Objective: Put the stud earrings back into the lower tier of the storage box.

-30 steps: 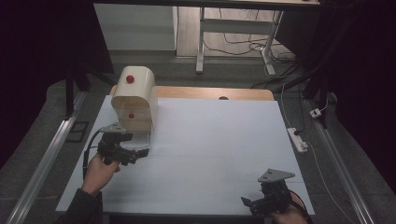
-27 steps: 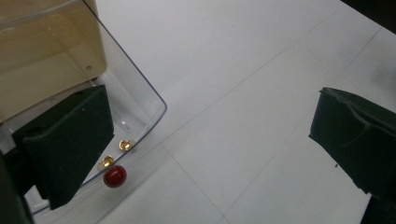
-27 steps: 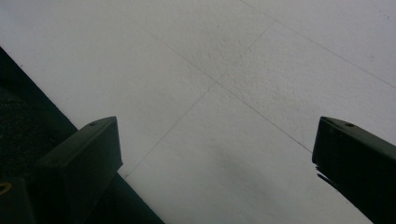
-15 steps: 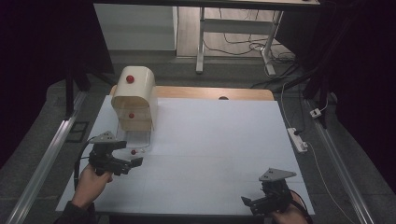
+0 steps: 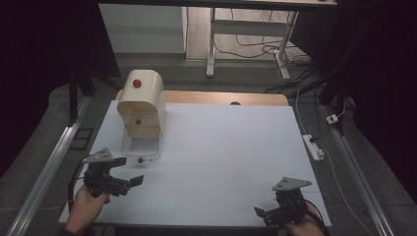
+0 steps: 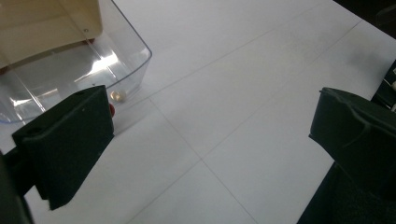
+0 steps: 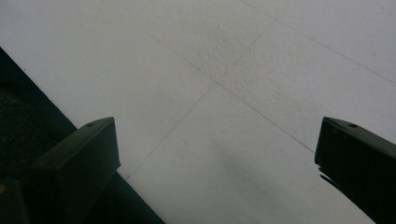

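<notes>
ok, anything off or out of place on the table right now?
Nothing looks spilled or damaged. The clear drawer stands pulled out from the cream cabinet, a small red knob at its front and a tiny pale bead inside. Both tools, left and right, are open and empty.

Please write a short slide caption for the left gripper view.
Open left gripper above white table, beside the clear drawer pulled out.
</notes>
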Tool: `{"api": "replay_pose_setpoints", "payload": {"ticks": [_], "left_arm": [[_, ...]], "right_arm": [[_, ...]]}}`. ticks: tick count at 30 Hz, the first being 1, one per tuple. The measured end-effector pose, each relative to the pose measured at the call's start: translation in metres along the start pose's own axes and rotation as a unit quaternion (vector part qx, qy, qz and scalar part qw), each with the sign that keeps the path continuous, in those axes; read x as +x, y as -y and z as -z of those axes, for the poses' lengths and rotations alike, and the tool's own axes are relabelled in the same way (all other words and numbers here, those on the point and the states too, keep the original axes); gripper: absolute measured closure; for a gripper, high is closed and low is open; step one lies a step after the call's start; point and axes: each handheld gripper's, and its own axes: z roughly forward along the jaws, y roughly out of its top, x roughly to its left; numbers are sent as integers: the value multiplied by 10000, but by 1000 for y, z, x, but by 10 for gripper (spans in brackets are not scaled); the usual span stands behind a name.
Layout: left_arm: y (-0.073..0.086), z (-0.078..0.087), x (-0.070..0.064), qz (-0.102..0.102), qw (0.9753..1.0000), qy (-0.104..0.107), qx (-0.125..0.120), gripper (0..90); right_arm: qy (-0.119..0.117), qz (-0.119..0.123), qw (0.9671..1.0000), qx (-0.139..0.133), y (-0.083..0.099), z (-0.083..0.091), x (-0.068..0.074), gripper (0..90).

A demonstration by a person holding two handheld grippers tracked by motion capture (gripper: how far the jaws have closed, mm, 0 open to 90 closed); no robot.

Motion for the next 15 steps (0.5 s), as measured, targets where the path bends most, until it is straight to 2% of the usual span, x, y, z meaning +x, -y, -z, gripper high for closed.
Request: {"api": "replay_pose_setpoints", "payload": {"ticks": [5, 15], "left_arm": [[10, 6, -4, -5, 9999, -110, -39, 0], [28, 20, 0, 261, 9996, -95, -111, 0]], "right_arm": [[2, -2, 10000, 1, 0, 0, 0, 0], [7, -11, 10000, 3, 0, 0, 0, 0]]}}
